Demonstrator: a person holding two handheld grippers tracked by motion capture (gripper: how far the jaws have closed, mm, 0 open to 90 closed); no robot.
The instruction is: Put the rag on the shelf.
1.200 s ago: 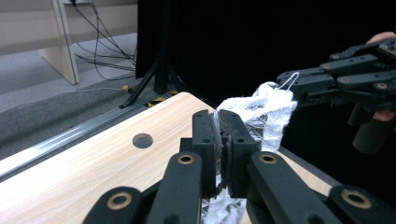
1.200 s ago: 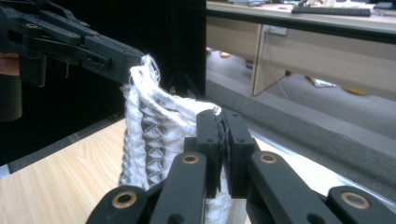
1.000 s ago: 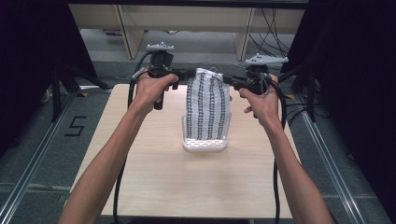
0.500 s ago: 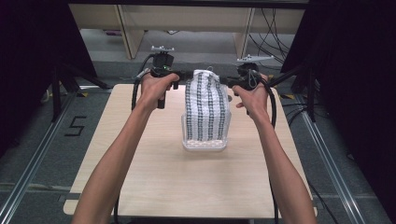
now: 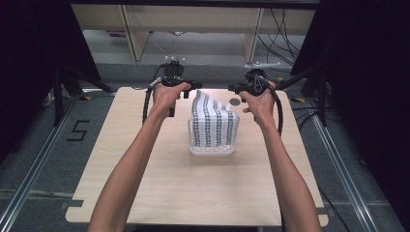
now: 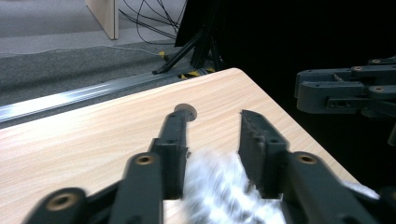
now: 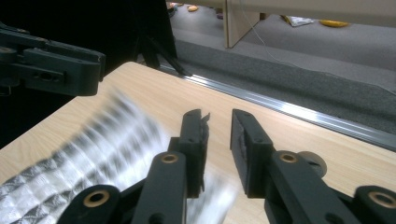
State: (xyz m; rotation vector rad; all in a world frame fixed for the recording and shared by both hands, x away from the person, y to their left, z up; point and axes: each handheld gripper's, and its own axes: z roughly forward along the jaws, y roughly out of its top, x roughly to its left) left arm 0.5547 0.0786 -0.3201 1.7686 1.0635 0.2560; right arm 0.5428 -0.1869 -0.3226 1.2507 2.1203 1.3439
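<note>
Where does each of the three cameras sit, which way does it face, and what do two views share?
High view: above the person's side, looking forward and down at the table; both forearms, hands, grippers.
Left gripper view: on the left gripper, looking along its jaws across the table; blurred cloth between them.
Right gripper view: on the right gripper, looking across the table.
All share the cloth.

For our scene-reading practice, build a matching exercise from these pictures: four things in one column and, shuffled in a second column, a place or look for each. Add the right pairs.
Column one:
1. striped cloth
2. clear tray
3. left gripper
4. dark round spot

Column two:
A. on the tabletop between cloth and right hand
B. black and white, draped and blurred
C. under the cloth, mid-table
D. at the cloth's far left, fingers apart

Pairs: 1-B, 2-C, 3-D, 4-A
</note>
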